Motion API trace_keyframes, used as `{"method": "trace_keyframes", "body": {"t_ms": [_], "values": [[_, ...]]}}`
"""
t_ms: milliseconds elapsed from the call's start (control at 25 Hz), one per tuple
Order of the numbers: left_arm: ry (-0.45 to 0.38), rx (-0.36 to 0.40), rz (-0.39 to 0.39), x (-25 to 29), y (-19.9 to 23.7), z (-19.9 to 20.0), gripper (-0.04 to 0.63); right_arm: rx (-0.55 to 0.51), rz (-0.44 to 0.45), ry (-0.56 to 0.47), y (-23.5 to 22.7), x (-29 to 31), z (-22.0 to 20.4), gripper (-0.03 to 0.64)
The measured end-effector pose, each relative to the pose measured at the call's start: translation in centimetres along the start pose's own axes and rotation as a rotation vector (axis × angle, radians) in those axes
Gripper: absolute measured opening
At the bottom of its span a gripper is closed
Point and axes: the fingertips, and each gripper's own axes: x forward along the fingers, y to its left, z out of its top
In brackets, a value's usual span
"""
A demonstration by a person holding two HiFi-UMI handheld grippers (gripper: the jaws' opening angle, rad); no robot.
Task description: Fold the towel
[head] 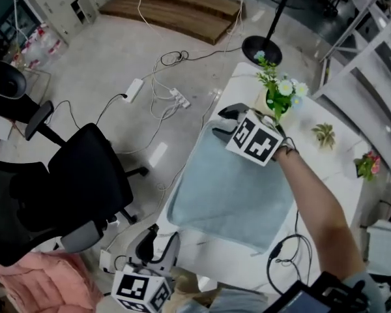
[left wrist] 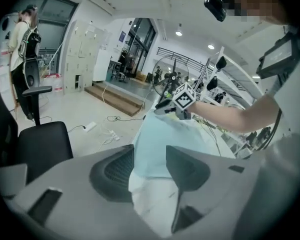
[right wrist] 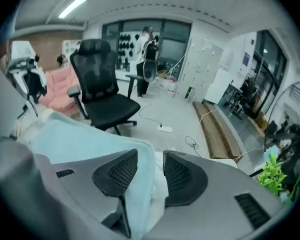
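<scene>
A light blue towel (head: 238,188) lies folded flat on the white table (head: 322,175). My right gripper (head: 220,122) is at the towel's far corner, with an arm reaching across it. In the right gripper view the jaws (right wrist: 151,174) stand apart. The towel's edge (right wrist: 75,139) runs through the gap, and neither pad presses it. My left gripper (head: 159,243) hovers just off the towel's near edge at the table's front. Its jaws (left wrist: 149,171) are wide open and hold nothing. Between them I see the towel (left wrist: 165,134) and, beyond it, the right gripper (left wrist: 162,105).
A pot of white flowers (head: 277,93) stands just behind the right gripper. Two small plants (head: 324,134) (head: 367,165) sit further right. A black cable (head: 287,256) loops on the table's near right. A black office chair (head: 72,181) and floor cables (head: 169,96) lie to the left.
</scene>
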Motion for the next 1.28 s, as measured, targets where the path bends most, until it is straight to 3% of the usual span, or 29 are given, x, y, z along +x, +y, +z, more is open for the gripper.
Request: {"method": "trace_keyframes", "body": {"t_ms": [80, 200, 280, 440, 560, 680, 880, 1080, 1280], "values": [[0.012, 0.011, -0.050, 0.3, -2.1, -0.5, 0.198, -0.012, 0.051, 0.032, 0.9, -0.2, -1.0, 0.178], [0.019, 0.020, -0.099, 0.7, -4.4, -0.8, 0.182, 0.035, 0.139, -0.039, 2.2, -2.3, -1.0, 0.209], [0.016, 0.033, -0.138, 1.0, -6.0, -0.8, 0.163, 0.054, 0.124, -0.114, 2.0, -5.0, -0.6, 0.208], [0.026, 0.067, -0.260, 2.5, -11.1, -1.3, 0.104, 0.111, 0.003, -0.218, -0.4, -12.4, -2.2, 0.182], [0.058, 0.076, -0.370, 4.6, -16.5, -2.6, 0.062, 0.145, -0.063, -0.151, -1.0, -16.6, -7.7, 0.145], [0.109, 0.141, -0.440, 6.8, -20.9, -5.1, 0.039, 0.158, -0.060, -0.038, 1.1, -18.2, -14.4, 0.104], [0.250, 0.233, -0.410, 10.1, -22.2, -9.1, 0.018, 0.185, 0.004, -0.060, 5.7, -17.4, -18.2, 0.087], [0.474, 0.242, -0.351, 12.6, -22.1, -13.1, 0.008, 0.168, -0.063, -0.001, 5.0, -15.1, -21.4, 0.075], [0.526, 0.271, -0.347, 12.0, -23.5, -15.1, 0.008, 0.189, -0.077, 0.041, 4.7, -15.3, -23.1, 0.075]]}}
